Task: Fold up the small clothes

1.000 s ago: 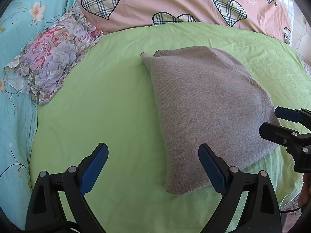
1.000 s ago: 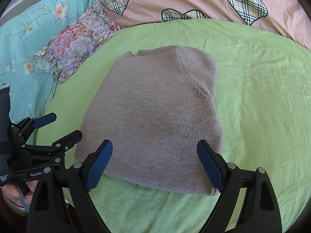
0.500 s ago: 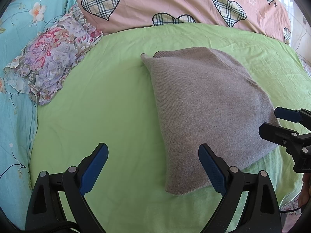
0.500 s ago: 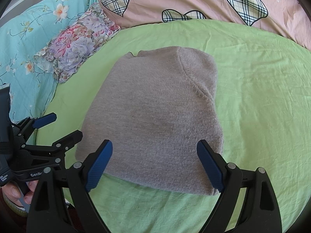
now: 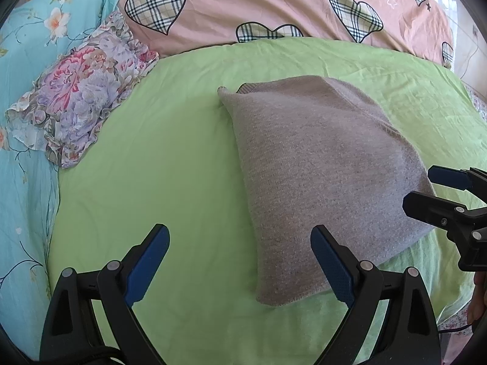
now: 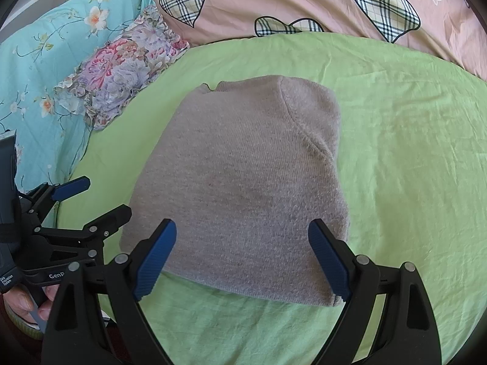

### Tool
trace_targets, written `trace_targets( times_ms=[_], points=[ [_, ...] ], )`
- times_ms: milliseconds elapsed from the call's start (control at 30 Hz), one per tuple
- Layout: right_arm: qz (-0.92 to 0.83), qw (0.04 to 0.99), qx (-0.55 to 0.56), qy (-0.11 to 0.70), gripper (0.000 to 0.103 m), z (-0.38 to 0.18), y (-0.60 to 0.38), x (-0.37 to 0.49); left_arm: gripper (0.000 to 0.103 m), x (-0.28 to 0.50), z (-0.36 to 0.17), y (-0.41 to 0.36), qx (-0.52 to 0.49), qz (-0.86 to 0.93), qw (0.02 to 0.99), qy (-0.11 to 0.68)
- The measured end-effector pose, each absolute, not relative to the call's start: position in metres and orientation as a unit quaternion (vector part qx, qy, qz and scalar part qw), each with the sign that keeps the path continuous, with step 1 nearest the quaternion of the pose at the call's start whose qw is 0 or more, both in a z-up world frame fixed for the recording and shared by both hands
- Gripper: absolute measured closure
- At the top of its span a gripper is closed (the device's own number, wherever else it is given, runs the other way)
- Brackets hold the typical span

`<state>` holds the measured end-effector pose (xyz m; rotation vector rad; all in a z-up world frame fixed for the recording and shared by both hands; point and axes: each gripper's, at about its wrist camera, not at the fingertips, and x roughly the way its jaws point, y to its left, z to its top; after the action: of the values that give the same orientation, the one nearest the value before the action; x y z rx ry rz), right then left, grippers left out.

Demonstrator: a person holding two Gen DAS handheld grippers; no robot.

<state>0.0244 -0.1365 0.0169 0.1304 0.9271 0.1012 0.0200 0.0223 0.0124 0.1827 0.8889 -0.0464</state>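
Observation:
A grey knitted garment (image 5: 319, 176) (image 6: 243, 188) lies folded into a compact block on the green sheet (image 5: 170, 176) (image 6: 411, 158). My left gripper (image 5: 240, 255) hovers open above the sheet near the garment's near left corner, nothing between its blue pads. It also shows at the left edge of the right wrist view as the left gripper (image 6: 91, 200). Above the garment's near edge, my right gripper (image 6: 242, 252) stands open and holds nothing. The right gripper (image 5: 426, 188) shows at the right edge of the left wrist view.
A flowered frilled cushion (image 5: 76, 106) (image 6: 121, 76) lies at the sheet's far left on a turquoise floral cover (image 5: 27, 182). A pink quilt with checked hearts (image 5: 274, 9) (image 6: 304, 0) runs along the back. A person's fingers (image 6: 27, 301) hold the left gripper's handle.

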Motion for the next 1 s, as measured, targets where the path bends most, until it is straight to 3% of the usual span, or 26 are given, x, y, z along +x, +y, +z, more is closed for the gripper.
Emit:
trace_targets(
  times_ms=[1000],
  points=[
    [0.046,0.895,0.067,0.438,0.014,0.0220,-0.1401,0.0251,0.009,0.0224,0.0142,0.0214,0.088,-0.014,0.901,0.424]
  ],
)
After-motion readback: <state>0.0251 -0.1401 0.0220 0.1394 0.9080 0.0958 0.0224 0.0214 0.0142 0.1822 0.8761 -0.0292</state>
